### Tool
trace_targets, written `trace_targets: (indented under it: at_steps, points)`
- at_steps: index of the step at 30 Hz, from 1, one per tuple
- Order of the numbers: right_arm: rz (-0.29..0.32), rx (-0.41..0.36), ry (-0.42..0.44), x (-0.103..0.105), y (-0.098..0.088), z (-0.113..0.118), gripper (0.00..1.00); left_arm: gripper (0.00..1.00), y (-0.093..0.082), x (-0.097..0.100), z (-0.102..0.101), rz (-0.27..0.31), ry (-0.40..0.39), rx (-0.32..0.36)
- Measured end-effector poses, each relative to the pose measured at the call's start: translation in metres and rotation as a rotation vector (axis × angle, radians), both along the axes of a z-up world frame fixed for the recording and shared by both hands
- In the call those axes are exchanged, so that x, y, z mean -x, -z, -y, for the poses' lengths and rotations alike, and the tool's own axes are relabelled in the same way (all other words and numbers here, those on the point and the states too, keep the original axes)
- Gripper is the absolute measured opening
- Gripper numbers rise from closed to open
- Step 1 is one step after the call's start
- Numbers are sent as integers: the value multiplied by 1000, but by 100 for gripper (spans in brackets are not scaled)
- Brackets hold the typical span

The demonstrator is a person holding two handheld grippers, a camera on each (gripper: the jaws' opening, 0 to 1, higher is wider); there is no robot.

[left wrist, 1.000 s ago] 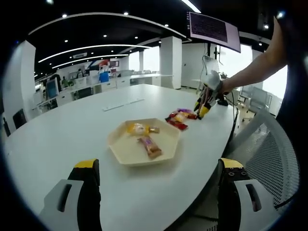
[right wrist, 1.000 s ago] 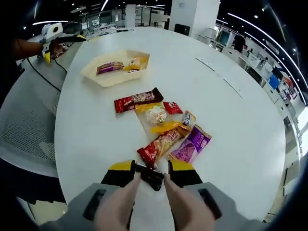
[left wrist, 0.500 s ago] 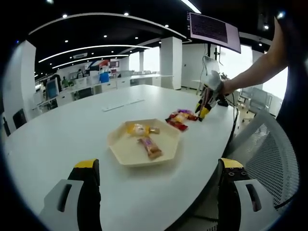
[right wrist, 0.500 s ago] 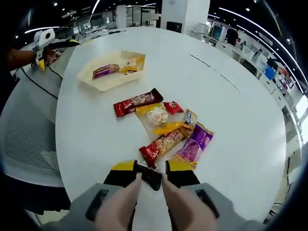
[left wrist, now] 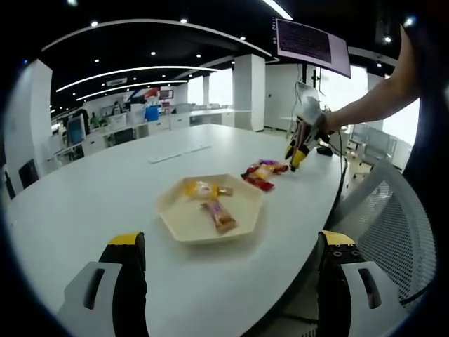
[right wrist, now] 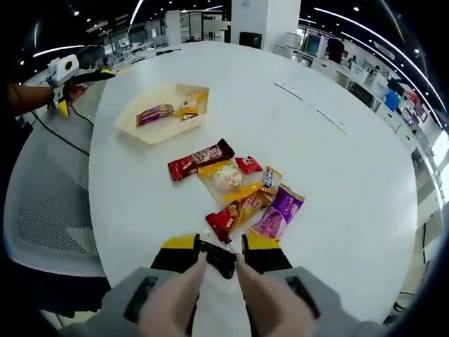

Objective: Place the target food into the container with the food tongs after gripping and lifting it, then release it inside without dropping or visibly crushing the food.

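- In the right gripper view, the right tool (right wrist: 219, 247) hangs above the near edge of the white worktop (right wrist: 351, 182), its 2 yellow-tipped jaws drawn in on the handles of the food tongs (right wrist: 217, 257); whether the tong tips are apart or together cannot be told.
- Just beyond the jaws lies a loose heap of wrapped snacks: a red packet (right wrist: 223, 220) nearest, a purple packet (right wrist: 279, 210) beside it, and an orange packet (right wrist: 254, 202) between them.
- Behind those sit a clear-and-yellow packet (right wrist: 226, 177), a small red packet (right wrist: 248, 165) and a long dark-red bar (right wrist: 200, 159), all flat on the worktop.
- Farther off, well apart from the heap, stands the beige hexagonal container (right wrist: 149, 129), holding 2 wrapped snacks (right wrist: 156, 112).
- In the left gripper view, the left tool (left wrist: 228, 254) has its 2 jaws wide apart with nothing between them, low over the worktop edge.
- Ahead of it the container (left wrist: 175, 226) sits with a brown-wrapped snack (left wrist: 219, 215) and a yellow one (left wrist: 200, 188) inside.
- Past it the heap of packets (left wrist: 261, 173) lies on the worktop, the right tool (left wrist: 300, 156) poised just above, held by a person's arm (left wrist: 368, 102).
- A mesh chair (left wrist: 393, 232) stands at the worktop's edge.
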State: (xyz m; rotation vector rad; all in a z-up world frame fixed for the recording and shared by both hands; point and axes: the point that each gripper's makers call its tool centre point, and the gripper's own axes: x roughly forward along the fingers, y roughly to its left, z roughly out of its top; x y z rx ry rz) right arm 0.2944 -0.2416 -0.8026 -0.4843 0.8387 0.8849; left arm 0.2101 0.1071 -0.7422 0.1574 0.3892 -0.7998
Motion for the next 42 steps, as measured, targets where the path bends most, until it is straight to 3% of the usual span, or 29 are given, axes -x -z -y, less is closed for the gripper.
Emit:
trace_targets:
  at_steps: [19, 28, 42]
  points:
    - [25, -62, 124, -26, -40, 5, 23, 99, -1, -2, -2, 6, -4, 4]
    - [44, -66, 144, -34, -57, 1, 23, 99, -2, -1, -1, 9, -2, 6]
    - [61, -63, 146, -38, -66, -4, 23, 99, -4, 0, 0, 13, -2, 8]
